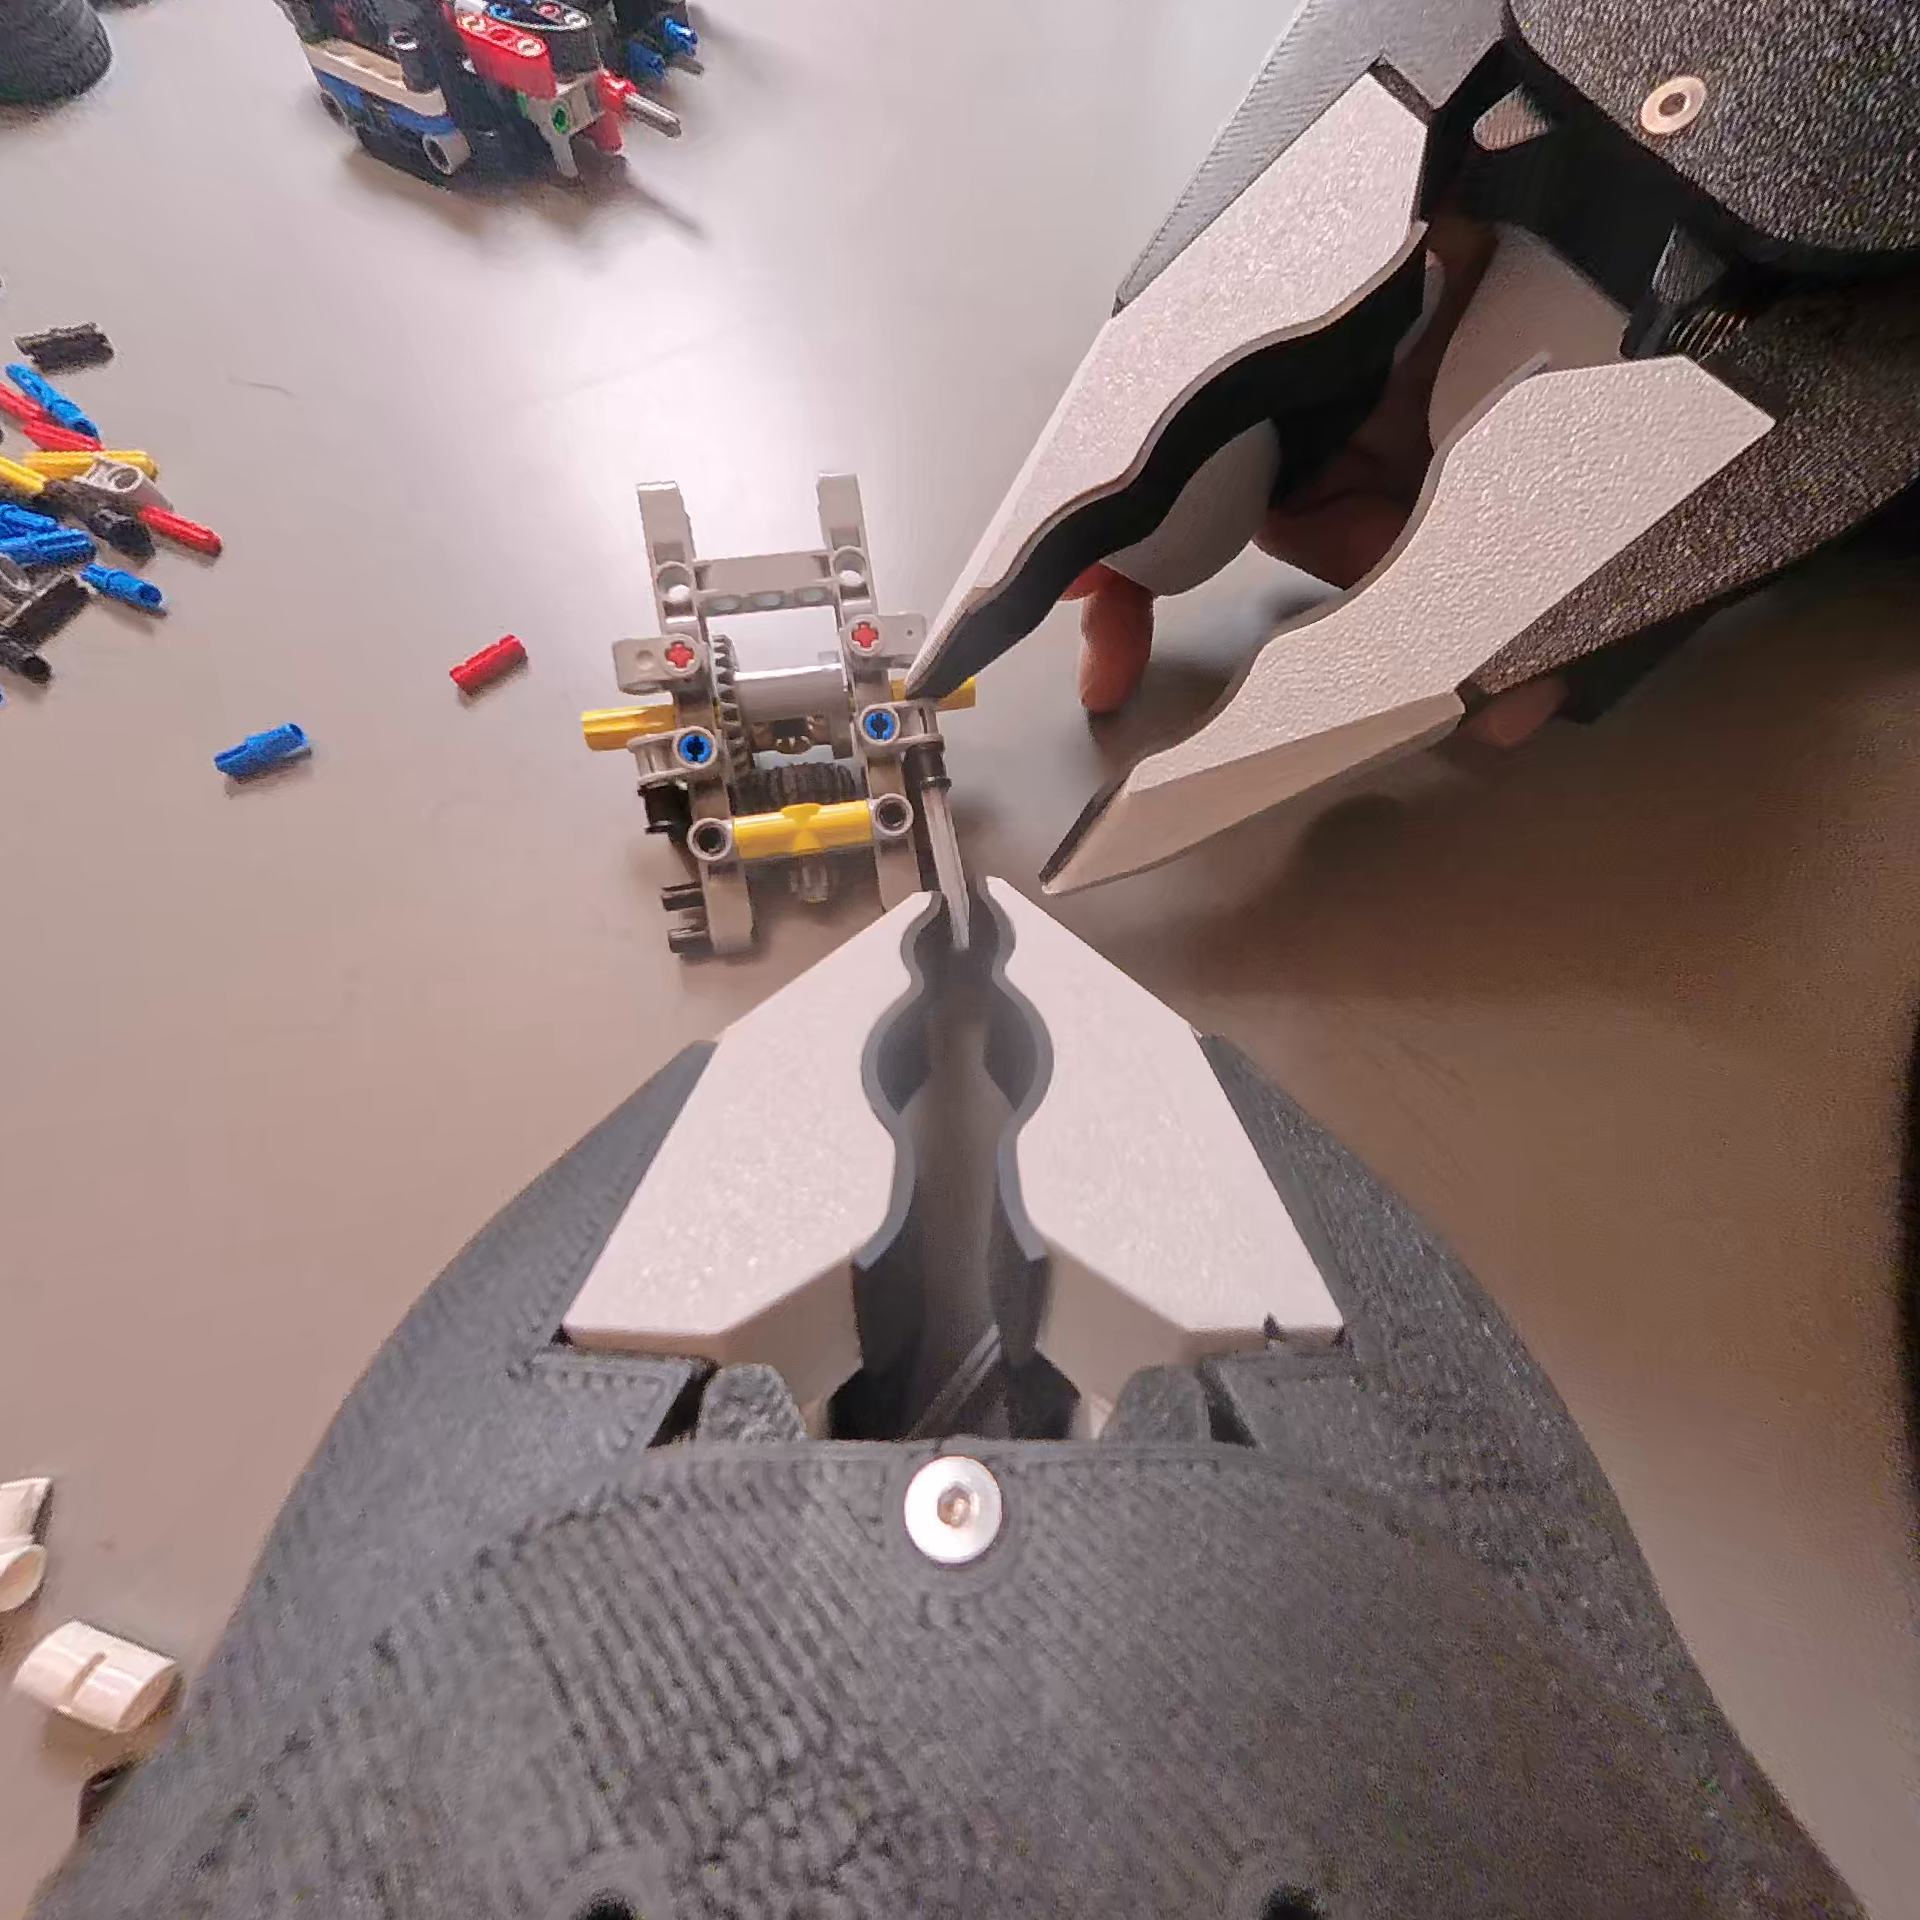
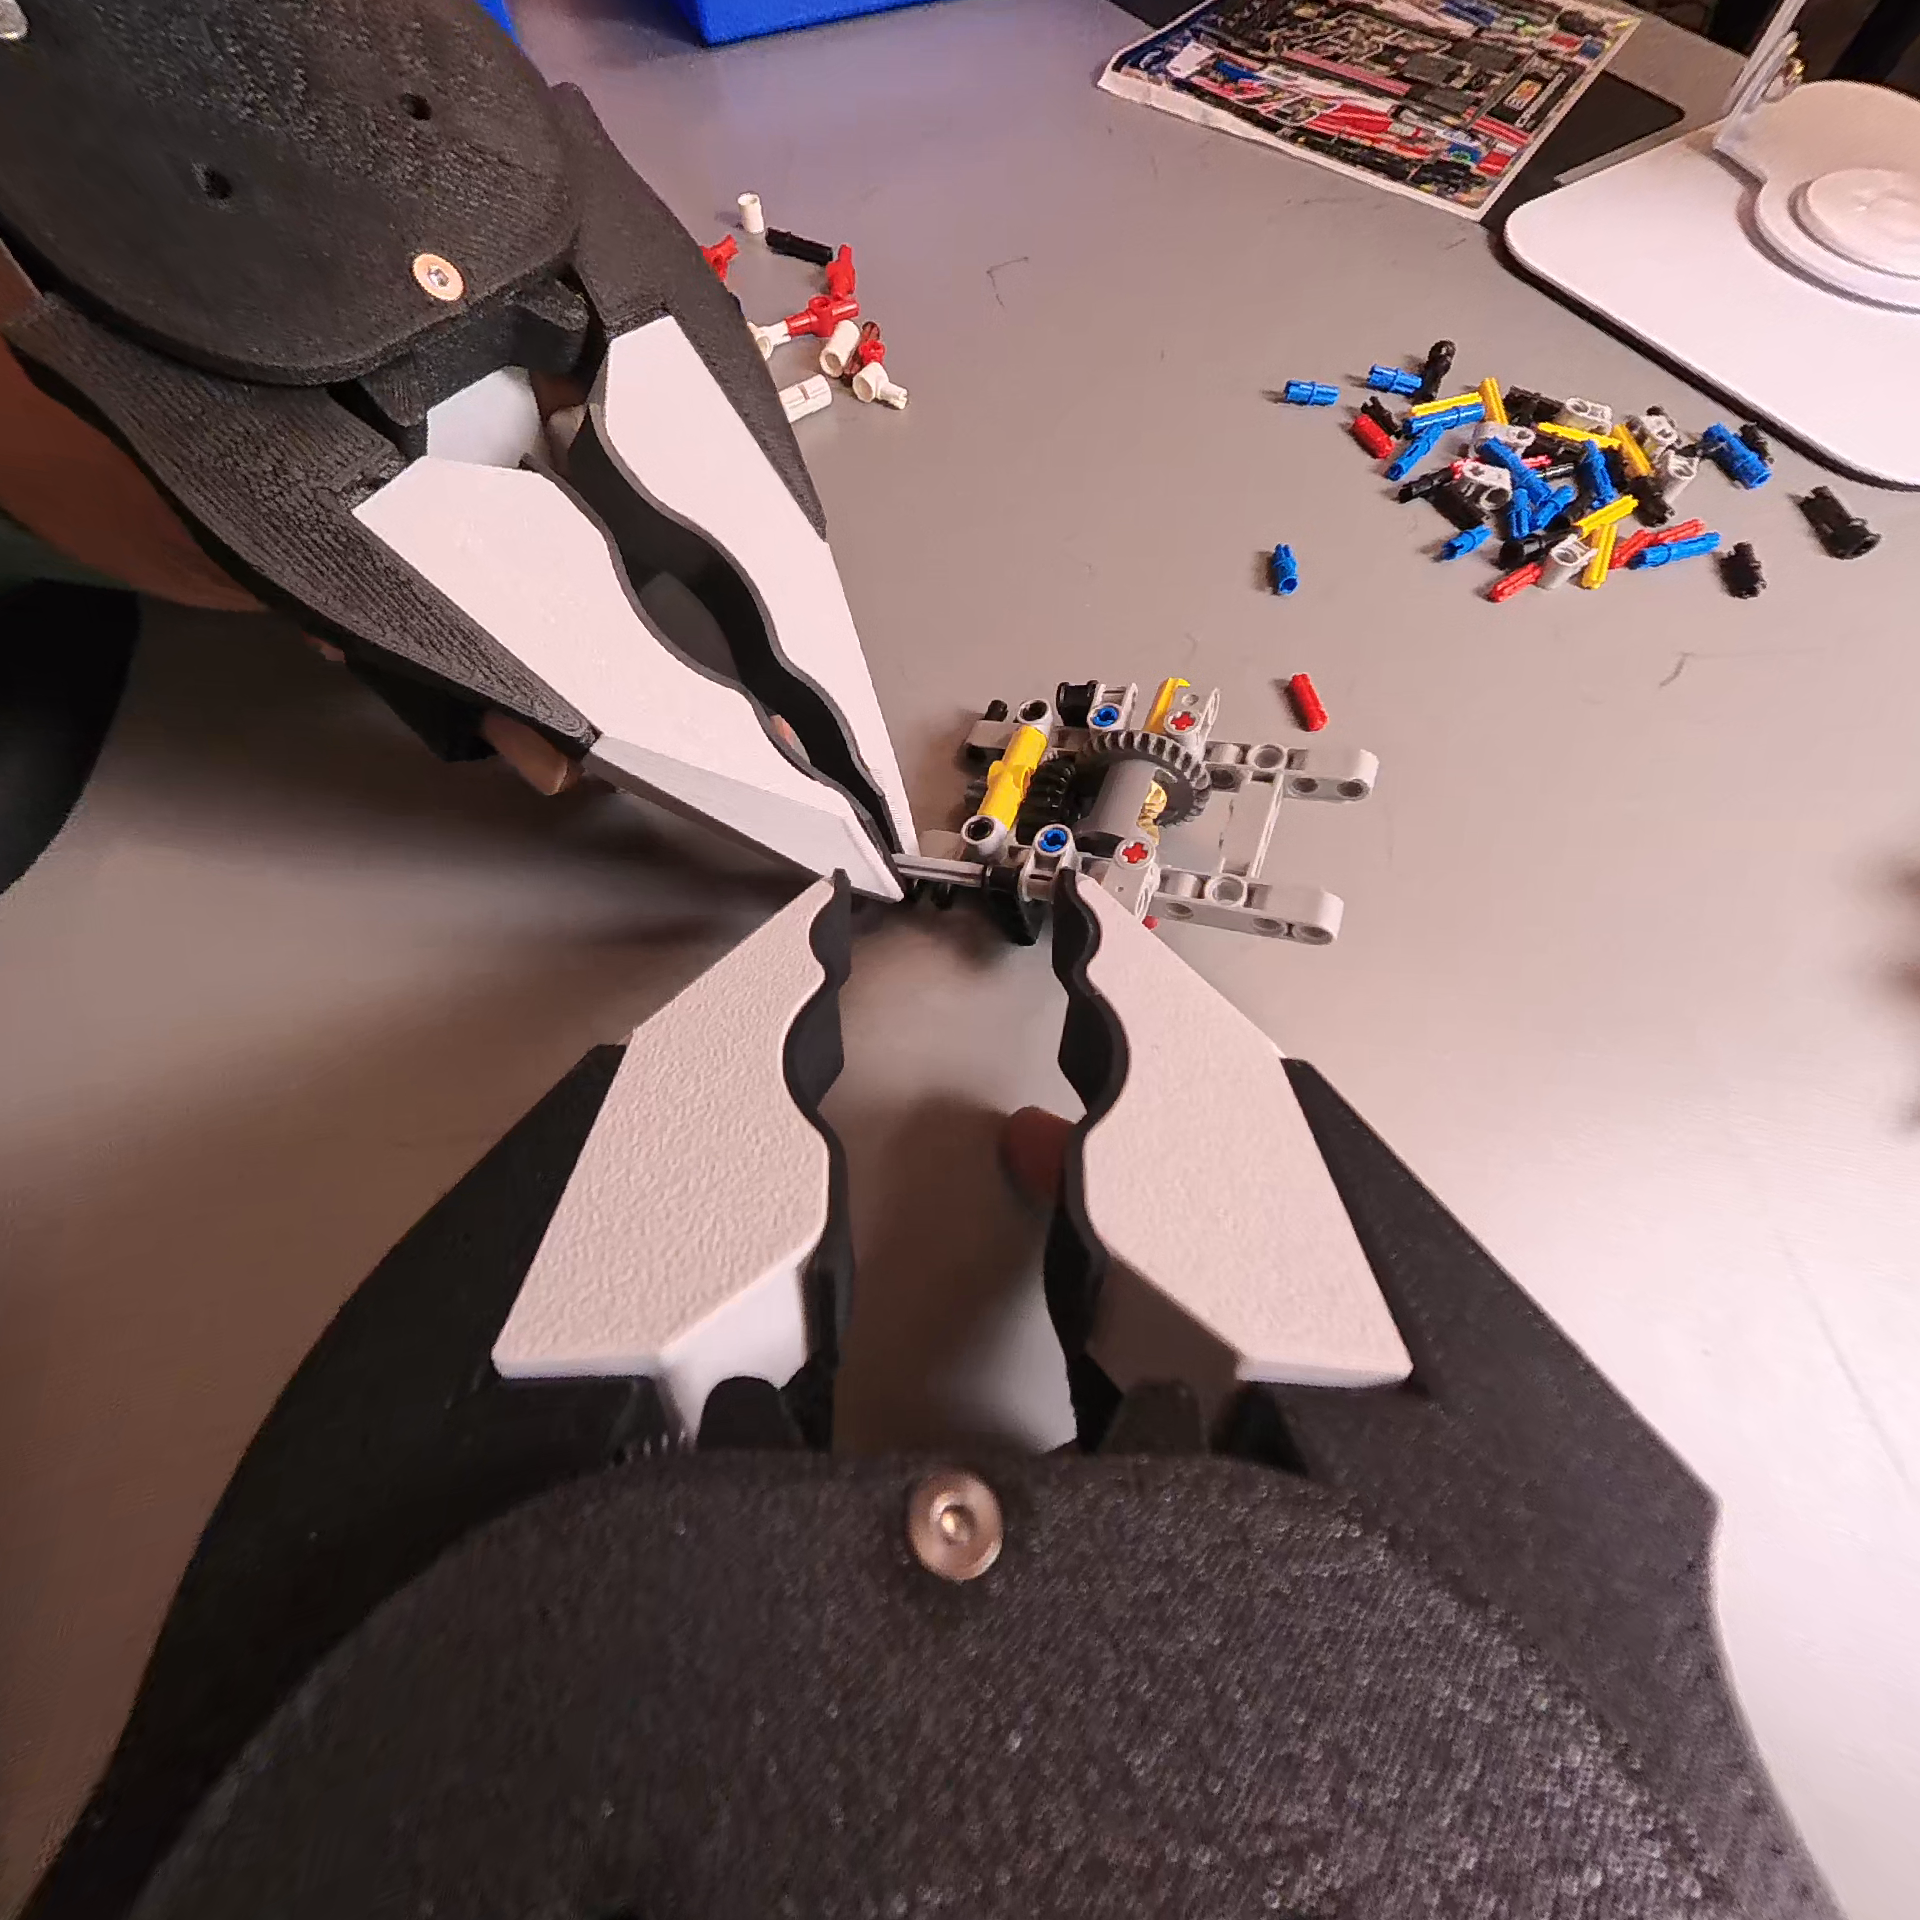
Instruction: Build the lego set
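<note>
A small grey gear assembly point(image 1: 779, 727) with yellow axles, black gears and blue and red pins lies on the grey table; it also shows in the right wrist view point(image 2: 1143, 810). My left gripper point(image 1: 961, 914) is shut on a thin dark grey axle point(image 1: 943, 831) whose far end sits in a connector on the assembly's right side. In the right wrist view the left gripper point(image 2: 894, 862) holds the same axle point(image 2: 940, 871). My right gripper point(image 2: 954, 888) is open and empty, its jaws straddling that axle; one fingertip point(image 1: 920, 686) touches the assembly's side.
A pile of coloured pins point(image 2: 1558, 478) lies beyond, also at left point(image 1: 73, 499). A loose red pin point(image 1: 486, 663) and blue pin point(image 1: 262, 748) lie near. A larger built model point(image 1: 488, 83), white connectors point(image 1: 94, 1673), an instruction booklet point(image 2: 1371, 83) and a white stand base point(image 2: 1766, 260) are around. Less than 4 cm separates the two grippers' tips. About 9 cm separates my right fingertips from the loose red pin point(image 1: 486, 663). My right wrist view point(image 2: 1306, 702) looks at it from another angle.
</note>
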`<action>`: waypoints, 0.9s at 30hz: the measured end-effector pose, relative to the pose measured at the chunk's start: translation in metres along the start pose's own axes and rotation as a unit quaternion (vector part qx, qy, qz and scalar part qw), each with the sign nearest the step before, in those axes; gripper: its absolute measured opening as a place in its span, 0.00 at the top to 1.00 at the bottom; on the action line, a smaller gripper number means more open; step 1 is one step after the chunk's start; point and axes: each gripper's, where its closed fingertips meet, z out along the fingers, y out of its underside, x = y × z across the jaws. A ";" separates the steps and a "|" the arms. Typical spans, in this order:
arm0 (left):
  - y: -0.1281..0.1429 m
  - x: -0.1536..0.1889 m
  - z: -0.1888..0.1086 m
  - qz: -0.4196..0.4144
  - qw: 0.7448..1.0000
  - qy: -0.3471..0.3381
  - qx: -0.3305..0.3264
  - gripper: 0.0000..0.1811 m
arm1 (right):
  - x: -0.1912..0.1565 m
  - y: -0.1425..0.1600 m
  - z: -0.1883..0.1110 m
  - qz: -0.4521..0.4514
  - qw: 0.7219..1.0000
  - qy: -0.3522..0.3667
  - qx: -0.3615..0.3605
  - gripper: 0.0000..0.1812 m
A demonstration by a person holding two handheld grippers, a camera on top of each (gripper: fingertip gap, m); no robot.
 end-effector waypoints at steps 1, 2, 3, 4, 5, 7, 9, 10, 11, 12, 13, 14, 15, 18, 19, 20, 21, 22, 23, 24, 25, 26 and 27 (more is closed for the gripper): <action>0.000 0.000 0.000 0.004 1.000 0.001 0.000 1.00 | 0.000 0.000 0.000 -0.002 1.000 0.000 0.000 0.78; 0.000 0.000 0.000 0.007 1.000 0.003 -0.001 1.00 | 0.000 0.000 0.000 -0.002 1.000 -0.001 -0.001 0.78; 0.000 -0.001 0.000 0.012 1.000 0.006 -0.002 1.00 | 0.001 0.000 -0.001 -0.003 1.000 -0.002 0.000 0.79; 0.000 -0.001 0.000 0.019 1.000 0.007 -0.002 1.00 | 0.001 0.000 -0.001 -0.003 1.000 -0.004 0.001 0.80; 0.000 -0.003 0.000 0.027 1.000 0.003 -0.001 1.00 | 0.002 0.000 -0.001 -0.003 1.000 -0.008 0.002 0.80; 0.000 -0.004 0.001 0.050 0.999 0.000 -0.001 0.99 | 0.003 -0.002 -0.002 0.010 1.000 -0.022 0.007 0.79; -0.001 -0.004 0.000 0.056 0.998 0.001 0.003 0.99 | 0.004 -0.001 -0.001 -0.004 1.000 -0.020 0.004 0.79; -0.002 -0.005 0.000 0.054 0.998 0.003 0.007 0.99 | 0.005 -0.001 -0.001 -0.012 1.000 -0.016 0.003 0.79; -0.003 -0.005 -0.001 0.054 0.998 0.003 0.010 0.99 | 0.005 -0.001 0.000 -0.018 1.000 -0.015 0.003 0.78; -0.003 -0.005 -0.001 0.055 0.998 0.003 0.013 0.99 | 0.006 -0.001 0.000 -0.023 1.000 -0.012 0.002 0.78; -0.003 -0.005 -0.001 0.057 0.998 0.004 0.013 0.99 | 0.006 -0.001 0.000 -0.026 1.000 -0.012 0.003 0.78; -0.003 -0.004 -0.001 0.060 0.998 0.003 0.013 0.99 | 0.006 -0.001 0.001 -0.028 1.000 -0.011 0.005 0.78; -0.003 -0.004 -0.001 0.062 0.998 0.003 0.012 0.99 | 0.006 -0.001 0.001 -0.029 0.999 -0.011 0.005 0.78; -0.003 -0.004 -0.001 0.063 0.998 0.002 0.012 0.99 | 0.007 -0.002 0.001 -0.036 0.999 -0.002 0.004 0.78; -0.003 -0.004 -0.001 0.062 0.998 0.001 0.012 0.99 | 0.007 -0.002 0.001 -0.035 0.999 0.001 0.005 0.79; -0.003 -0.005 -0.001 0.062 0.998 -0.001 0.012 0.99 | 0.007 -0.002 0.002 -0.034 0.999 0.002 0.005 0.79; -0.003 -0.005 -0.001 0.061 0.998 -0.002 0.012 0.99 | 0.007 -0.002 0.002 -0.034 0.999 0.003 0.005 0.78; -0.003 -0.006 -0.001 0.060 0.998 -0.004 0.012 0.99 | 0.007 -0.002 0.002 -0.034 0.999 0.002 0.005 0.78; -0.003 -0.006 -0.001 0.058 0.998 -0.004 0.012 0.99 | 0.006 -0.002 0.003 -0.033 0.999 -0.001 0.004 0.76; -0.003 -0.006 -0.001 0.057 0.998 -0.003 0.012 0.99 | 0.004 -0.002 0.004 -0.033 0.999 -0.005 0.002 0.74; -0.002 -0.006 -0.001 0.057 0.998 -0.002 0.010 0.99 | 0.002 -0.002 0.004 -0.035 0.999 -0.011 0.001 0.72; -0.002 -0.006 0.000 0.057 0.998 -0.001 0.008 0.99 | 0.001 -0.002 0.004 -0.034 0.999 -0.017 0.001 0.71; -0.001 -0.006 0.000 0.060 0.998 -0.001 0.005 0.99 | 0.000 -0.003 0.004 -0.032 0.999 -0.025 0.002 0.70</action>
